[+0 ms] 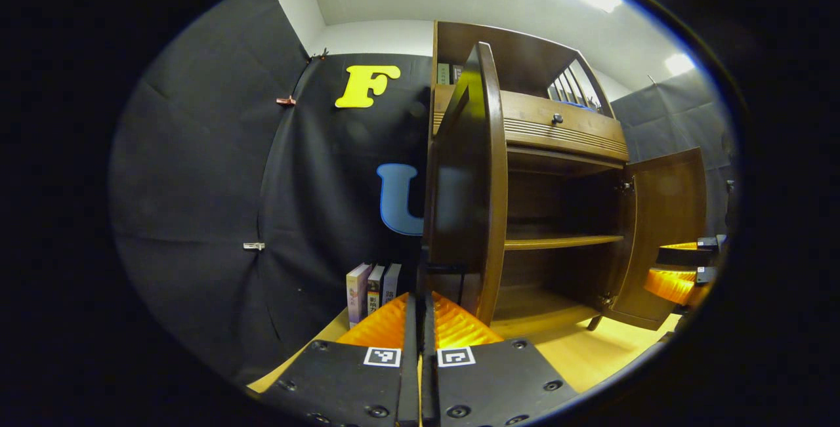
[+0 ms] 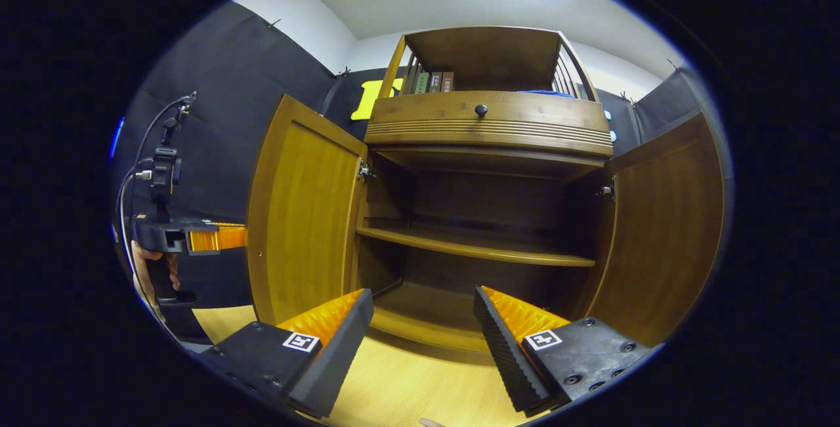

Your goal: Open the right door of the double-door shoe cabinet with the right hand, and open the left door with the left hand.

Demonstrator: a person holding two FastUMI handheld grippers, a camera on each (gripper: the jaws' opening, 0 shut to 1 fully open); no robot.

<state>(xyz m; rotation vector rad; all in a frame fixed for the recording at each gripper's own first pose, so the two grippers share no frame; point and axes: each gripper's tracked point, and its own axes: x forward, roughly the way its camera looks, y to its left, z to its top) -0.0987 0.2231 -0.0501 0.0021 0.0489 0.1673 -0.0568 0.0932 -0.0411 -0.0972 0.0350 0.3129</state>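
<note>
Left gripper view: the left gripper [image 1: 420, 322], with orange fingers, is seen closed, nothing between its pads, just before the edge of the brown wooden left door [image 1: 469, 184], which is swung open. The brown wooden right door [image 1: 663, 237] is open too.

Right gripper view: the right gripper [image 2: 423, 322] is held spread and empty before the wooden double-door shoe cabinet [image 2: 485, 132]. A door could be knocked back if an arm is withdrawn carelessly.

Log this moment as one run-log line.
left door: open | right door: open | left gripper: shut, by left door edge | right gripper: open, empty, facing shelf
</note>
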